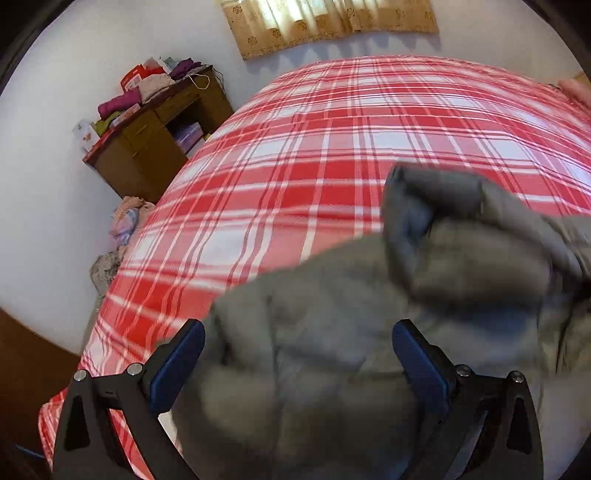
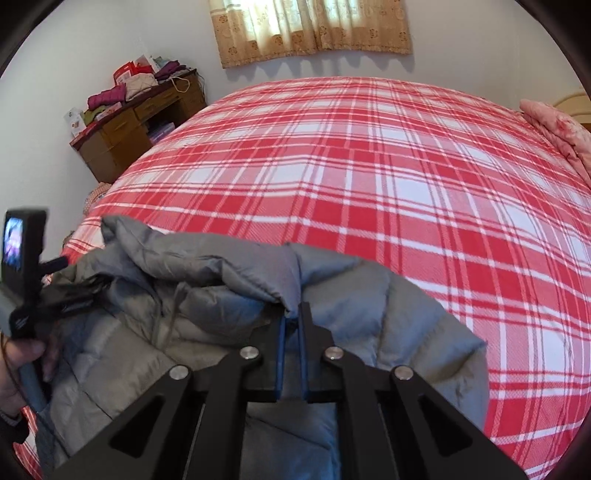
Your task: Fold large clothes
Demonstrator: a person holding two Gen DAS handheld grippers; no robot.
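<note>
- While the grey puffer jacket (image 2: 229, 332) lies bunched on the near edge of the bed (image 2: 369, 166), the right gripper (image 2: 291, 317) has its fingers pressed nearly together, a fold of the jacket's grey fabric pinched between the blue pads.
- Left gripper (image 1: 299, 332): fingers (image 1: 184, 354) spread wide, hovering over the jacket; fabric sits between them but the pads don't press on it. This view is blurred.
- Right wrist view shows the left gripper at far left, held in a hand (image 2: 18, 365), with its camera screen (image 2: 14, 240) lit.
- Jacket sleeve or hem is lifted up in a hump toward the right of the left wrist view; cannot tell which part.
- Bed cover: red-and-white plaid, mostly bare beyond the jacket.
- Pink pillow (image 2: 557, 129) at far right edge of the bed.
- Wooden bench (image 2: 125, 133) by the wall at far left, piled with folded clothes (image 2: 122, 90).
- Tan curtain (image 2: 310, 29) above the bed.
</note>
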